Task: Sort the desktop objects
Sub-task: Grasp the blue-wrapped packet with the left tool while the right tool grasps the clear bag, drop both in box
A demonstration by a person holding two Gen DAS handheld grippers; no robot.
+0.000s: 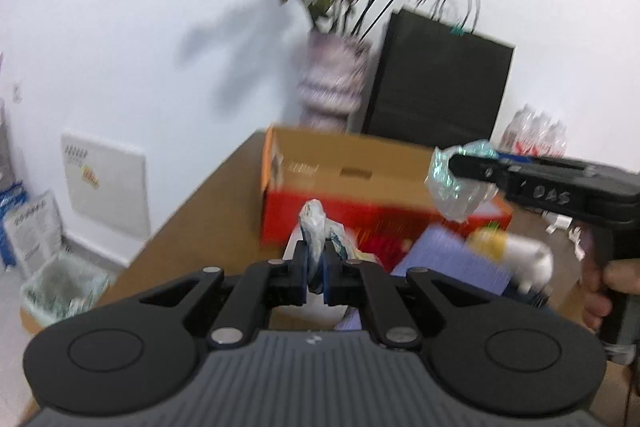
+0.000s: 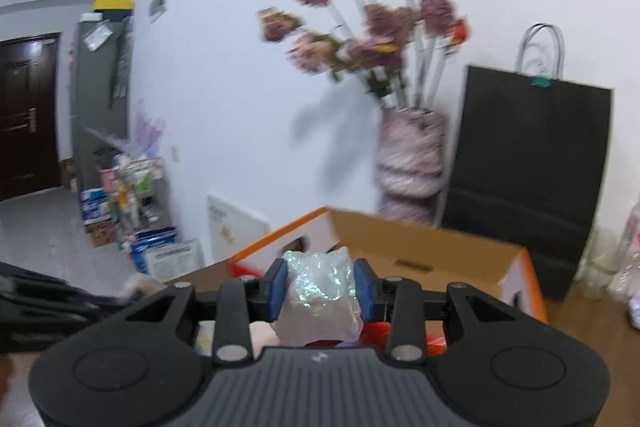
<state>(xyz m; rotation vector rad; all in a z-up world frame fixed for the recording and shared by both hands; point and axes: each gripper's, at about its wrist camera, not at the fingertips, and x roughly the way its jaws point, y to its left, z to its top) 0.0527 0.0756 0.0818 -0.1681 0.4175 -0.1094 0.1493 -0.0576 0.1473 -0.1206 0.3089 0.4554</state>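
Two grippers going at once here, each with one bit of crumpled plastic pinched in it. The left gripper [image 1: 316,267] has its blue pads squeezed nearly together on a scrunched white-and-blue wrapper [image 1: 318,227] that pokes up above the fingertips. The right gripper [image 2: 320,287] is closed partway around a fatter wad of shimmery clear plastic [image 2: 320,291], jaws as wide as the wad itself. From the left wrist view that gripper comes in from the right, held up in the air over the front corner of the box, with handwriting on its side that looks like "DAS", though it's blurry.

Just past both claws sits one open cardboard box [image 1: 360,179], red and orange outside, plain brown inside, with a slot handle cut in the far wall. There's print on its orange end but I can't read it. In front of it: a purple sheet [image 1: 452,259] and a white and yellow thing [image 1: 516,255], too smeared to name.

Behind the box stand one patterned vase [image 1: 334,83] of pinkish flowers and one black paper bag [image 1: 440,83] with white handles, both against the wall. The wooden table [image 1: 192,219] edge runs off to the left, with a lined bin [image 1: 60,291] on the floor below it.
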